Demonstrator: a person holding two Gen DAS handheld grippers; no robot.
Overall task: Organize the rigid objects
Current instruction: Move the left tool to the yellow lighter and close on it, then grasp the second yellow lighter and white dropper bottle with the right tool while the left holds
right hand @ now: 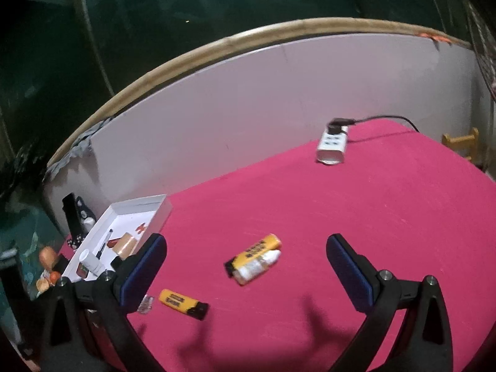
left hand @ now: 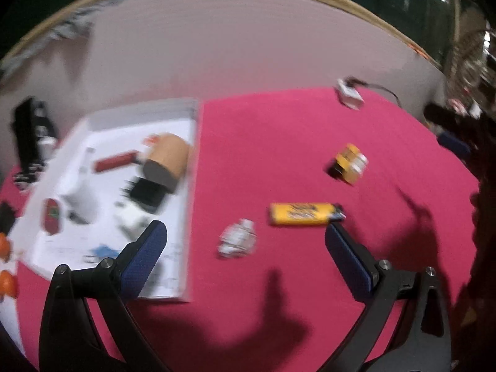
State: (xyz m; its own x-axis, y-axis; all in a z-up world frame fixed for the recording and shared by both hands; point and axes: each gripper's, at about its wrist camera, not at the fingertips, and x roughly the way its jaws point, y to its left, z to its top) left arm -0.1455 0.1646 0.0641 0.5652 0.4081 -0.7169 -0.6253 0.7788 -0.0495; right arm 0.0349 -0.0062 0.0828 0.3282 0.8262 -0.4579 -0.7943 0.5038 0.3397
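My left gripper (left hand: 246, 235) is open and empty above the pink table (left hand: 279, 142). Between its fingers lie a small clear crumpled item (left hand: 238, 238) and a yellow lighter (left hand: 305, 214). A yellow pack with a white dropper bottle (left hand: 349, 163) lies further right. A white tray (left hand: 183, 192) at the left holds a tape roll (left hand: 167, 162), a red item and other objects. My right gripper (right hand: 246, 243) is open and empty above the yellow pack and white bottle (right hand: 255, 263). The lighter (right hand: 183, 303), the clear item (right hand: 146, 304) and the tray (right hand: 162, 214) show at its left.
A white power strip (right hand: 332, 144) with a black cable sits at the table's far right. A white back wall (right hand: 248, 108) with a wooden rim borders the table. Black items (right hand: 73, 214) and orange objects (right hand: 48, 257) stand left of the tray.
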